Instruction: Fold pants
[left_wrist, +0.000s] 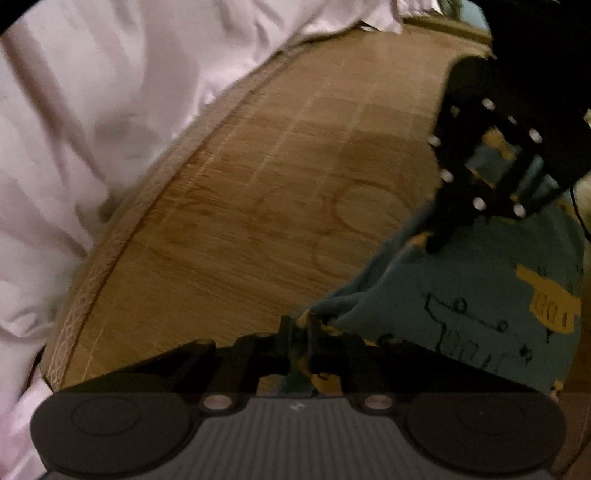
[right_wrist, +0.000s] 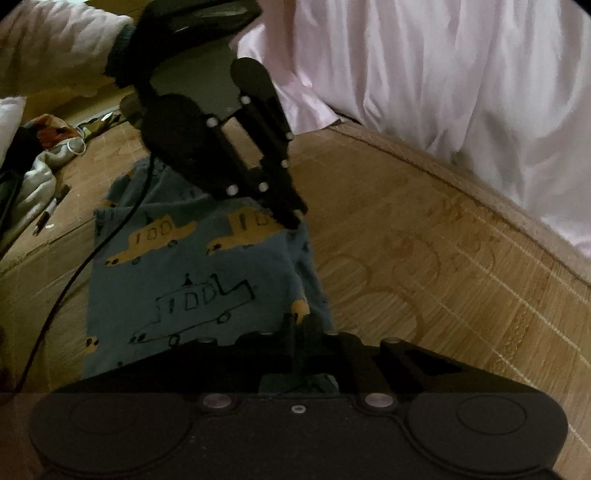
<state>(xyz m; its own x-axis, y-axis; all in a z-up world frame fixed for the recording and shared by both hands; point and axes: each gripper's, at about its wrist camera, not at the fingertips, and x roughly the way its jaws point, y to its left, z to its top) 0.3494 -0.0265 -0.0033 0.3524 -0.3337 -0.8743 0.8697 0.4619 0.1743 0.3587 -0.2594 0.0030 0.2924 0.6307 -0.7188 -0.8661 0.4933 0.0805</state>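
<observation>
The blue pants (right_wrist: 192, 266), printed with yellow and outlined cars, lie flat on a bamboo mat (right_wrist: 424, 266). My right gripper (right_wrist: 301, 325) is shut on their right edge near the bottom of the right wrist view. Farther along the same edge, my left gripper (right_wrist: 291, 219) pinches the cloth with its tips down. In the left wrist view the left gripper (left_wrist: 301, 330) is shut on a bunched fold of the pants (left_wrist: 461, 295). There the right gripper (left_wrist: 436, 240) presses on the cloth at the upper right.
Pale pink bedding (left_wrist: 74, 147) borders the mat (left_wrist: 258, 184) along its patterned trim. In the right wrist view the bedding (right_wrist: 461, 92) fills the upper right. A black cable (right_wrist: 74, 273) crosses the pants' left side. Loose clothes and small items (right_wrist: 48, 155) lie at far left beside a cream sleeve (right_wrist: 55, 48).
</observation>
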